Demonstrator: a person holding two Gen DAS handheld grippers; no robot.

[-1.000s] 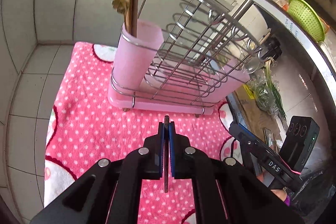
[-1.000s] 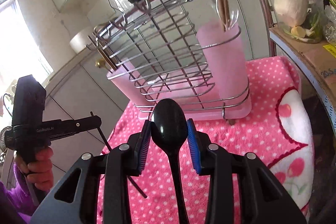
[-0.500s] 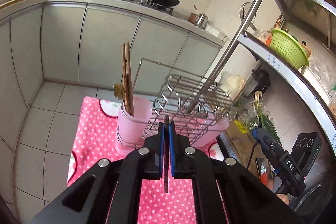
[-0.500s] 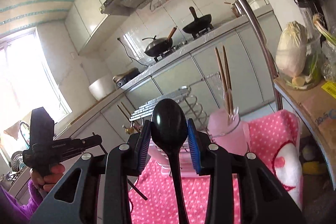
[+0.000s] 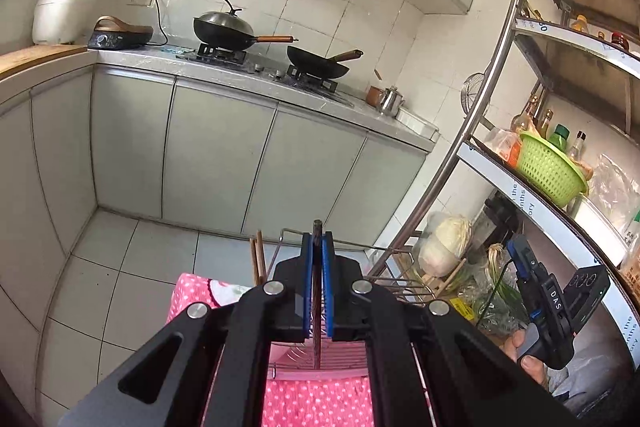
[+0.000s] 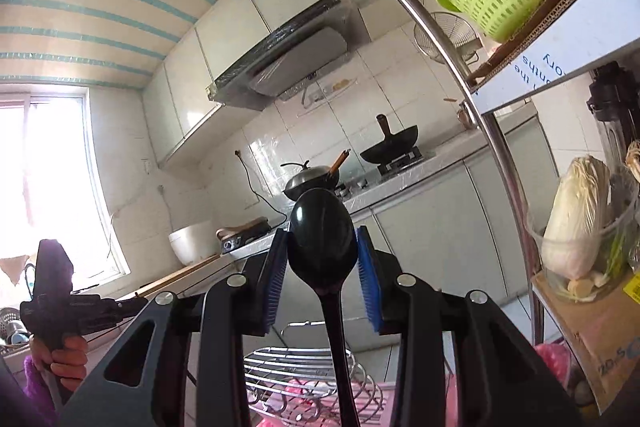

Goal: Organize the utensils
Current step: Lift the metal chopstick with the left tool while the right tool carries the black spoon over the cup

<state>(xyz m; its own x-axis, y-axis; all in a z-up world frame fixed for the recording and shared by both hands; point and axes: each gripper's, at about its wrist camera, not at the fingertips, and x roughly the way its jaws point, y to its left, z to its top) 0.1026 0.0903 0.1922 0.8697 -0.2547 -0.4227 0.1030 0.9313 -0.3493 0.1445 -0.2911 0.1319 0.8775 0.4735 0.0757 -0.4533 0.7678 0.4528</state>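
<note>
Utensils have been lifted well above the wire rack (image 5: pixel 400 285): a dark chopstick (image 5: pixel 317 291) is clamped in the left tongs (image 5: pixel 317 283), a black spoon (image 6: pixel 322 247) in the right tongs (image 6: pixel 322 263), ready for slotting.

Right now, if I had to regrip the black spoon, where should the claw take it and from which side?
Take the spoon by its thin handle just below the bowl, coming from above. The right claw pinches the rounded bowl, a curved surface that could slip; the handle is narrow and straight.

Two woks (image 5: pixel 224 29) on the stove; green basket (image 5: pixel 550 173) shelved.
</note>
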